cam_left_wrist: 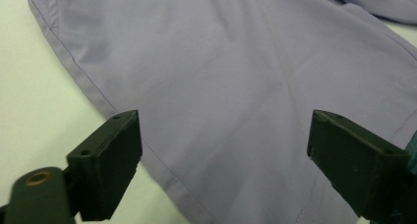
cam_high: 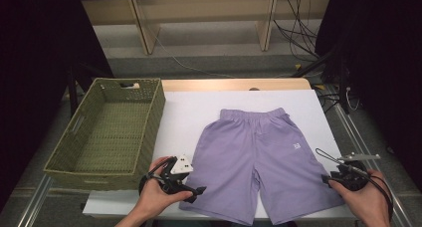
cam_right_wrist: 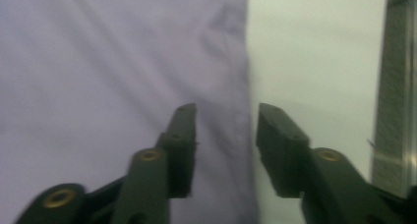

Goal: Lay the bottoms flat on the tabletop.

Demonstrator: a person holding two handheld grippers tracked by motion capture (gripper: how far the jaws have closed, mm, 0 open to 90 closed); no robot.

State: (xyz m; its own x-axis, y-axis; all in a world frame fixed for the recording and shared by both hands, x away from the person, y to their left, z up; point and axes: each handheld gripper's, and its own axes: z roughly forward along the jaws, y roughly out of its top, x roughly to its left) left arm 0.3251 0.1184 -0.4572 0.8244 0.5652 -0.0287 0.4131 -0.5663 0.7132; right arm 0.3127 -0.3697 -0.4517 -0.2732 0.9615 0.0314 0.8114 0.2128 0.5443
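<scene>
Lilac shorts (cam_high: 259,157) lie flat on the white table cover (cam_high: 189,112), waistband at the far side. My left gripper (cam_high: 199,191) sits at the outer hem of the left leg. In the left gripper view its jaws stand wide apart over the fabric (cam_left_wrist: 221,62); the gripper (cam_left_wrist: 223,150) is open and holds nothing. My right gripper (cam_high: 326,178) is at the outer edge of the right leg. In the right gripper view it (cam_right_wrist: 226,130) is open partway. Its jaws straddle the side edge of the shorts (cam_right_wrist: 98,62), with a gap between the pads.
A green woven basket (cam_high: 154,117) stands empty at the left of the table. A metal rail (cam_high: 358,137) runs along the right side of the table, also seen as a grey strip (cam_right_wrist: 393,86). Cables lie on the floor beyond the table.
</scene>
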